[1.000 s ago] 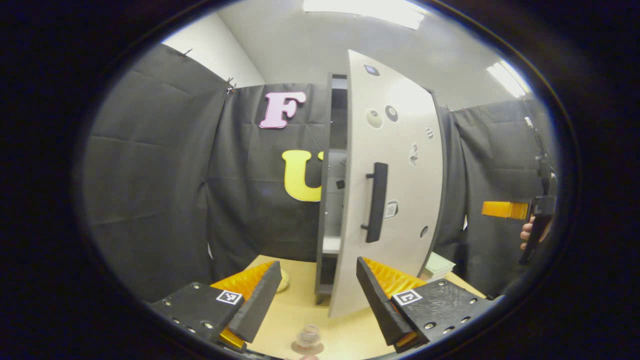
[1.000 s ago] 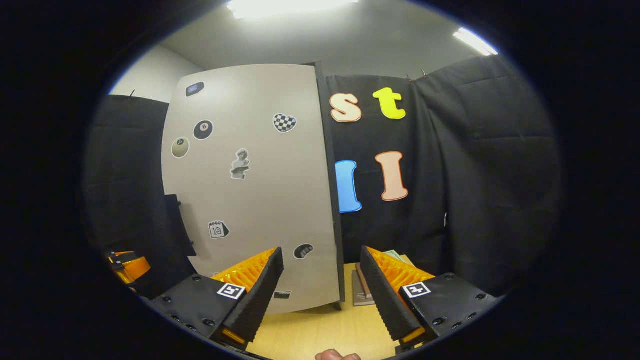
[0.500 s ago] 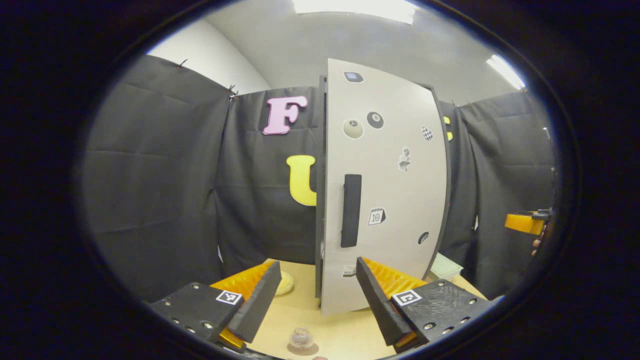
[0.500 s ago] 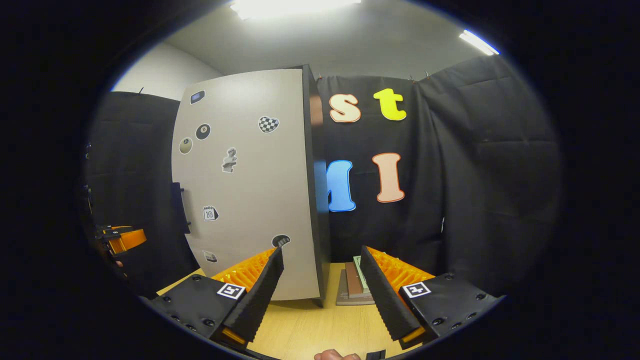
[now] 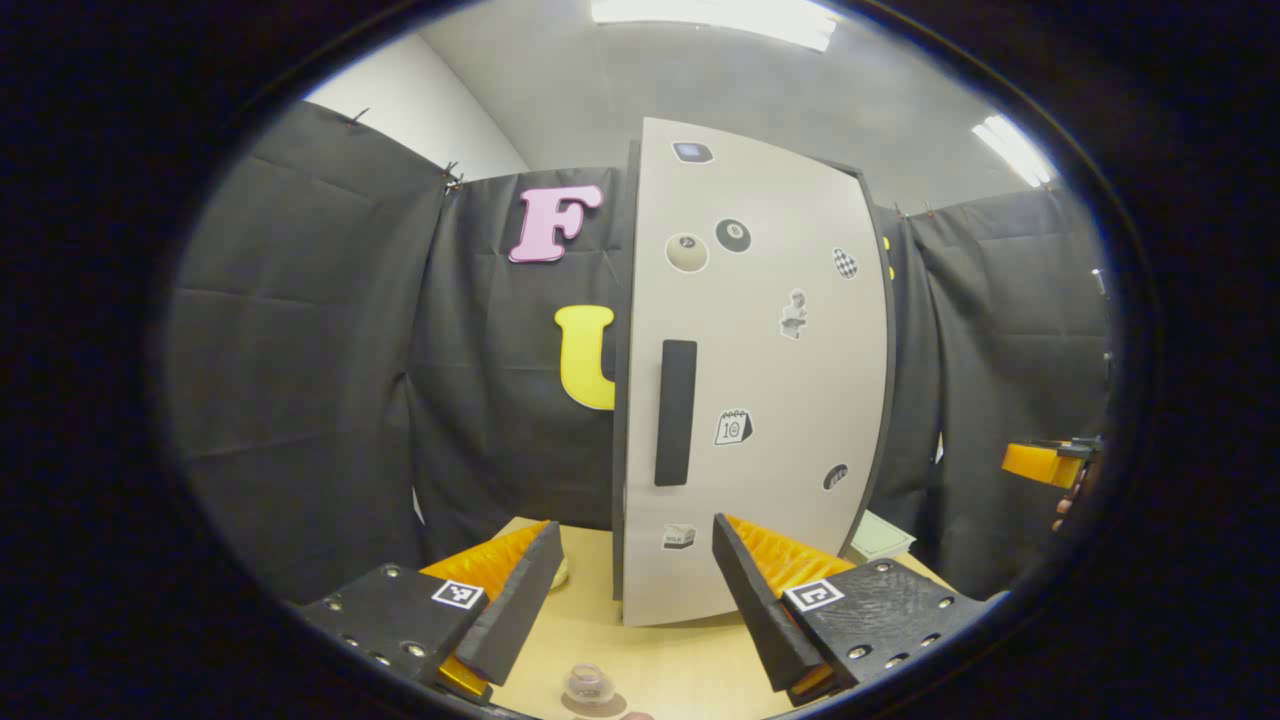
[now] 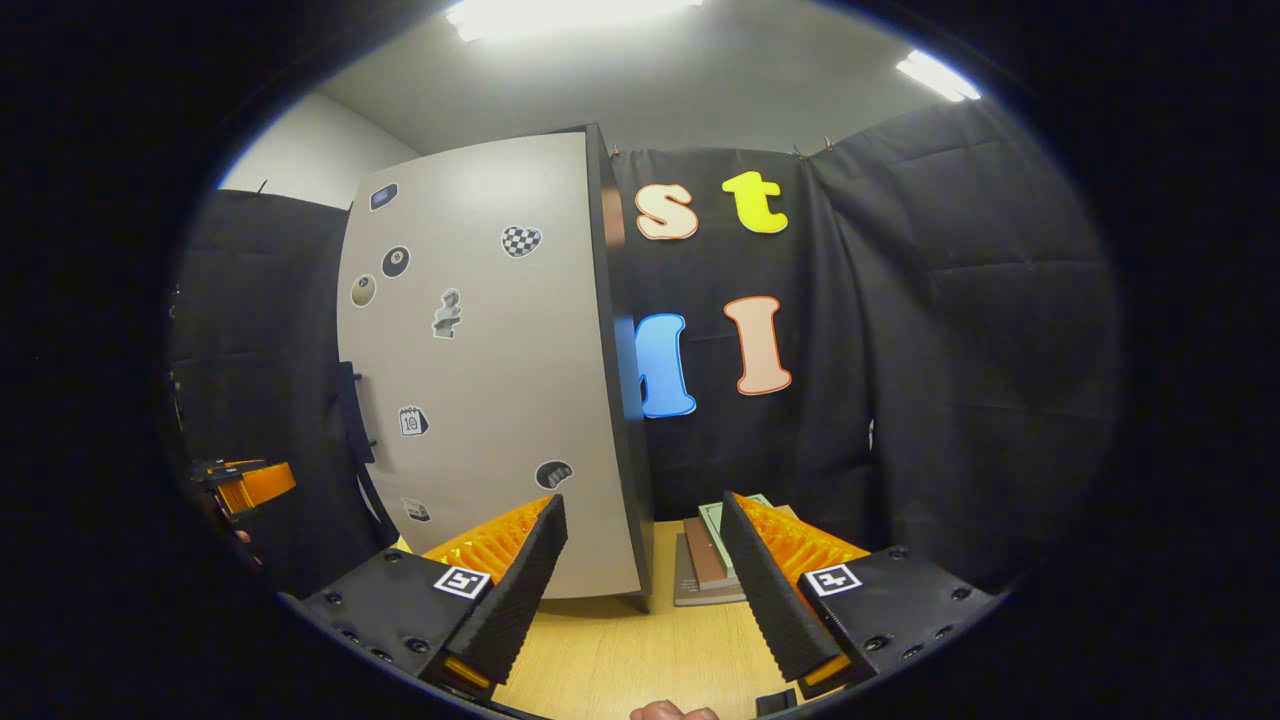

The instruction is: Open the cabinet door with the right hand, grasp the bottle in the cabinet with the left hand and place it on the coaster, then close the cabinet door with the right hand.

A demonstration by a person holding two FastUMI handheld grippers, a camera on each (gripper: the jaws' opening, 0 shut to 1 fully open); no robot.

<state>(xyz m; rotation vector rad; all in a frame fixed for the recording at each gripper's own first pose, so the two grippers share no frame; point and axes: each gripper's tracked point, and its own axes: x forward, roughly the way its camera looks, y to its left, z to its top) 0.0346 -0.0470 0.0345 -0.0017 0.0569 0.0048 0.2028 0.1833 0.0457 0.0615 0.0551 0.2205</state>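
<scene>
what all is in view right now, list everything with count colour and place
cabinet door: one, pale grey, shut, standing at the back of the table
door handle: one, black, upright bar near the door's left edge
stickers: several, mostly black and white, scattered over the door
bottle: one, clear, standing on the coaster near the table's front edge
coaster: one, brownish, under the bottle
table: one, light wood
books: a small stack, brown and green, on the table right of the cabinet
ceiling lights: two, white, overhead
left gripper: one, open, empty, low over the table
right gripper: one, open, empty, facing the cabinet's right edge
</scene>
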